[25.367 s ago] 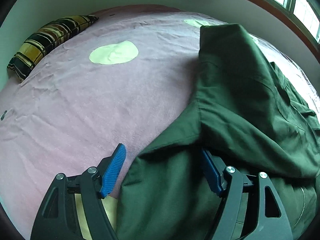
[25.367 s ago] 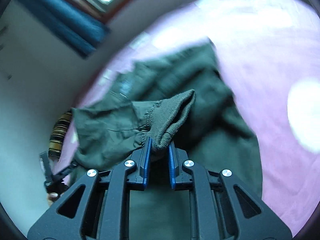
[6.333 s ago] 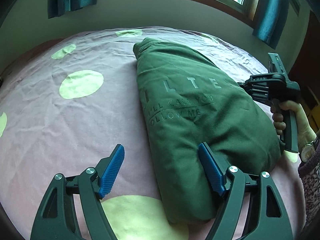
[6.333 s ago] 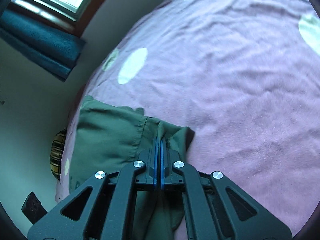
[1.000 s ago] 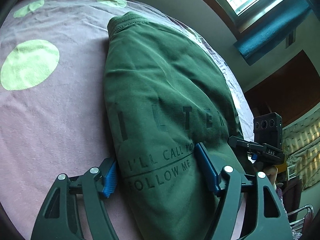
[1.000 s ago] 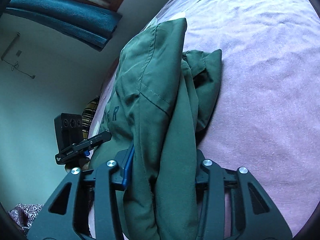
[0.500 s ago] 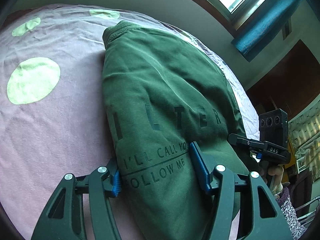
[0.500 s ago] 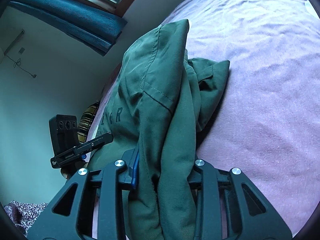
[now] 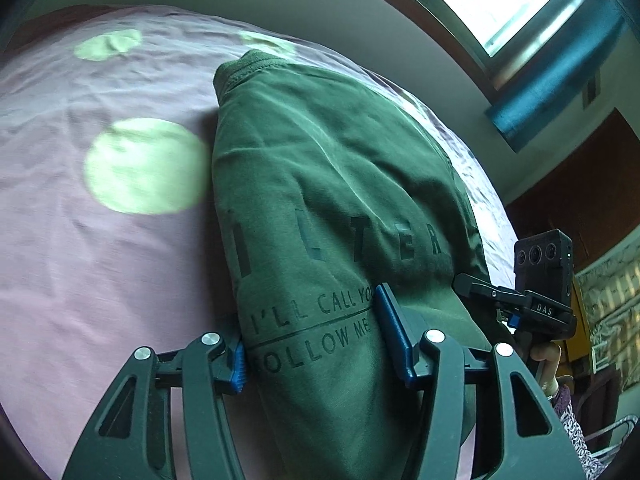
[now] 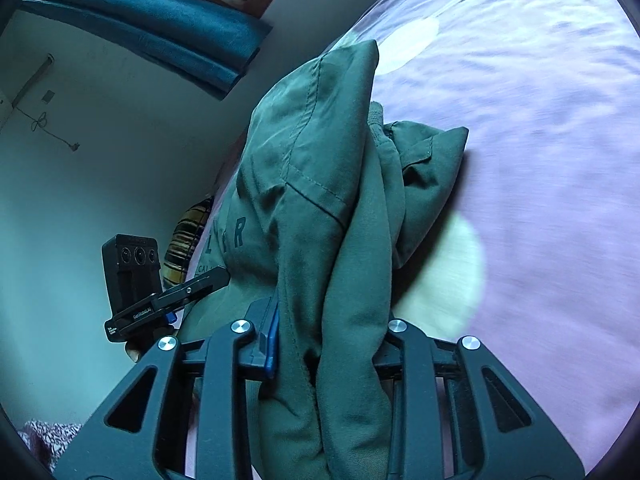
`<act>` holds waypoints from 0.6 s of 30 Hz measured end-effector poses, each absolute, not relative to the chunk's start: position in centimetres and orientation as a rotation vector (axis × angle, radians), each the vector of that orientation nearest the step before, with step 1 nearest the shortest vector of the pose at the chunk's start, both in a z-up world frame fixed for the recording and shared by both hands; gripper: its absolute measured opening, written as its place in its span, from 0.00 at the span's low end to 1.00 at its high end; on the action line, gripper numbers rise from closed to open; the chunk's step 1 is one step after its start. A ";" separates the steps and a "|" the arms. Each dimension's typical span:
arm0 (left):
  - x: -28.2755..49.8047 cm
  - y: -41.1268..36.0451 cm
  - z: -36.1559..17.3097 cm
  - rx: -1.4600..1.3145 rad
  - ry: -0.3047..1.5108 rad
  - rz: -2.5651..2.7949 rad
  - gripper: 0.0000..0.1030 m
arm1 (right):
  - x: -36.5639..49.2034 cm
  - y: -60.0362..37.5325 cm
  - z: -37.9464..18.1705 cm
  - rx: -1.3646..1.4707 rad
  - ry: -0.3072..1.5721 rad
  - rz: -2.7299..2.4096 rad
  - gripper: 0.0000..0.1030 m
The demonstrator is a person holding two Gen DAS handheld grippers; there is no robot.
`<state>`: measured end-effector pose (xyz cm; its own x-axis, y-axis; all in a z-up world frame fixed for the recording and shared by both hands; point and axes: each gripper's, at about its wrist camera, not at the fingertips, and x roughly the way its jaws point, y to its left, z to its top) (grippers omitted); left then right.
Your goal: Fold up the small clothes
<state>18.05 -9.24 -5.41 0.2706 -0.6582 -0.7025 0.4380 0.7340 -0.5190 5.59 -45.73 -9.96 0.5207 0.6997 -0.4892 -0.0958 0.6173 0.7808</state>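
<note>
We are looking at a dark green jacket (image 9: 328,208) carrying darker green lettering. The bedsheet (image 9: 100,280) is showing dusty pink with pale yellow-green round spots. Both grippers are showing black frames with blue pads (image 9: 394,332). A curtain (image 10: 152,28) is hanging in deep teal blue, a pillow (image 10: 188,240) is showing yellow and black stripes, and a sleeve (image 9: 572,424) is wearing a purple and white print.

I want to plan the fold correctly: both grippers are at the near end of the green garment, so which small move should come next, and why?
Probably lift the near end and carry it toward the far collar. The left gripper and right gripper have just been closing on the green garment, which lies long on the bed sheet.
</note>
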 end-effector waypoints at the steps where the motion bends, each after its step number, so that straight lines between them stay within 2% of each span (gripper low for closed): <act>1: 18.3 -8.7 -5.4 -0.243 1.064 -0.740 0.53 | 6.3 -44.9 -10.1 0.771 0.908 0.548 0.28; 6: 20.2 -5.7 -5.7 -0.283 1.070 -0.714 0.53 | 8.1 -43.0 -11.0 0.780 0.917 0.577 0.28; 14: 20.5 -4.9 -7.1 -0.331 1.072 -0.731 0.55 | 7.1 -44.1 -12.3 0.834 0.921 0.594 0.28; 17: 20.1 -3.9 -7.1 -0.362 1.072 -0.728 0.61 | 7.1 -44.1 -12.0 0.871 0.932 0.581 0.36; 18: 19.9 -3.5 -7.2 -0.368 1.075 -0.726 0.62 | 6.8 -44.4 -11.8 0.874 0.934 0.573 0.42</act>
